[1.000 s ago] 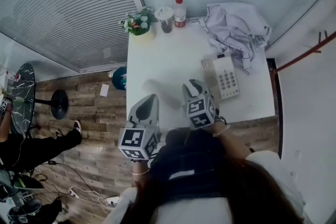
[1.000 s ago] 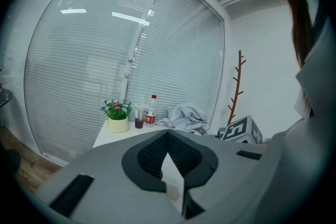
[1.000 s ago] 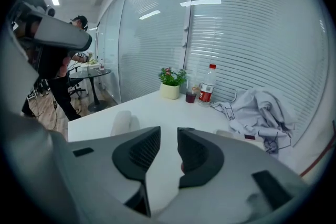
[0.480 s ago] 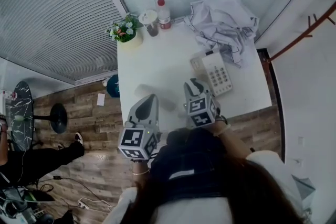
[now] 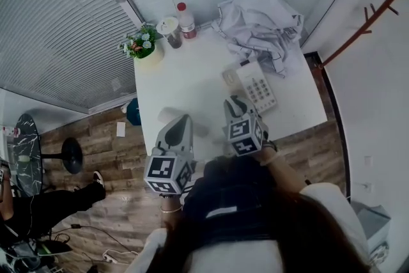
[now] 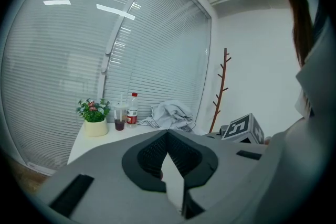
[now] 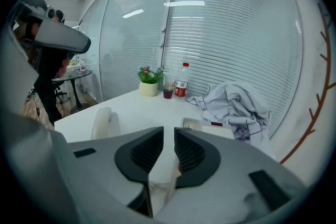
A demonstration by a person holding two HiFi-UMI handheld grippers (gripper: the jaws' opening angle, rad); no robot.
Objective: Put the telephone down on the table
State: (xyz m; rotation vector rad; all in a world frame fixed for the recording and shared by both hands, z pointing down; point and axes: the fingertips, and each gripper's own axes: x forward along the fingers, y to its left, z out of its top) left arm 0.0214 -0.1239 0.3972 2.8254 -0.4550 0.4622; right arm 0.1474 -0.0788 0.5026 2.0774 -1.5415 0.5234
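**Ana:** What sits at the far left of the white desk [image 5: 192, 77]?

**Ben:** A little plant [image 5: 142, 45] with flowers in a pale pot, at the 11 o'clock corner. Just right of it are a cup [image 5: 170, 27] with a dark drink and a bottle [image 5: 186, 19] with a red cap. They stand near 12 o'clock.

**Ana:** And closer to us?

**Ben:** The handset [image 5: 169, 116] lies flat on the desk, all by itself. It is just beside the tip of the left gripper [image 5: 185, 119], at its 9 o'clock.

**Ana:** Is the left gripper holding it?

**Ben:** No. Its two jaws are pressed together at the tips, and nothing is in them.

**Ana:** What about the right gripper [image 5: 231, 101]?

**Ben:** Its jaws have just been closing. There is a thin gap between them, and only bare desk shows in it. It holds nothing.

**Ana:** Where is the telephone [image 5: 255, 87]?

**Ben:** It rests on the desk, at 2 o'clock from the right gripper. It is near that gripper but not touching it. Its buttons face up. It is well apart from the handset.

**Ana:** What is behind it?

**Ben:** A crumpled white cloth [image 5: 259, 25] with dark lines, at the 1 o'clock corner of the desk, just behind the telephone.

**Ana:** And at the far right?

**Ben:** A brown coat stand [image 5: 364, 19] with bare branches, off the desk, by the white wall.
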